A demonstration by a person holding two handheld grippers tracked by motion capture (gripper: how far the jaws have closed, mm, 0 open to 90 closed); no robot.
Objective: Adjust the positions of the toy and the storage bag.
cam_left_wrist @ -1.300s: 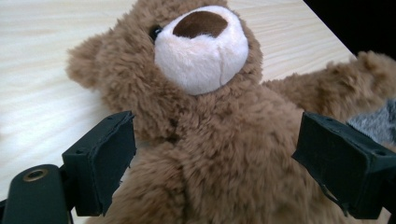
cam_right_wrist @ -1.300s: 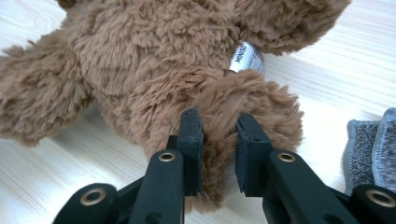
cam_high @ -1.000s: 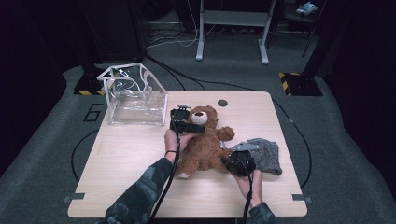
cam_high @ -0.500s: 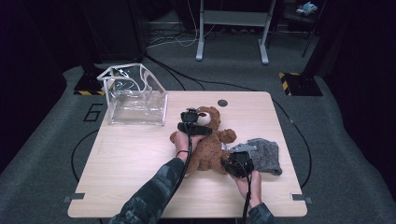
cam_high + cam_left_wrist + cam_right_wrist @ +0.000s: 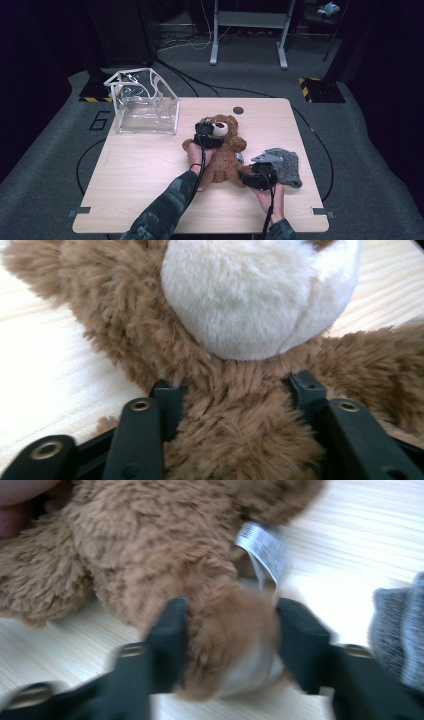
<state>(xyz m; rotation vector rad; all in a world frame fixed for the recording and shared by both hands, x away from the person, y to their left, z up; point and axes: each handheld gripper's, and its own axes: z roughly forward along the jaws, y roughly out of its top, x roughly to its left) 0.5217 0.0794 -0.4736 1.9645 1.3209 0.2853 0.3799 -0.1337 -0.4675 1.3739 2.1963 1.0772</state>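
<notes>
Plush brown teddy bear [image 5: 220, 155] lies mid-counter [image 5: 140, 170]. Left tongs [image 5: 235, 390] have just been closing, now pinching its neck below the muzzle. Right tongs [image 5: 230, 625] have just been opening, leg between them, grip unclear. Squeeze deep, lift level, avoid grey cloth [image 5: 286, 165] at right.
</notes>
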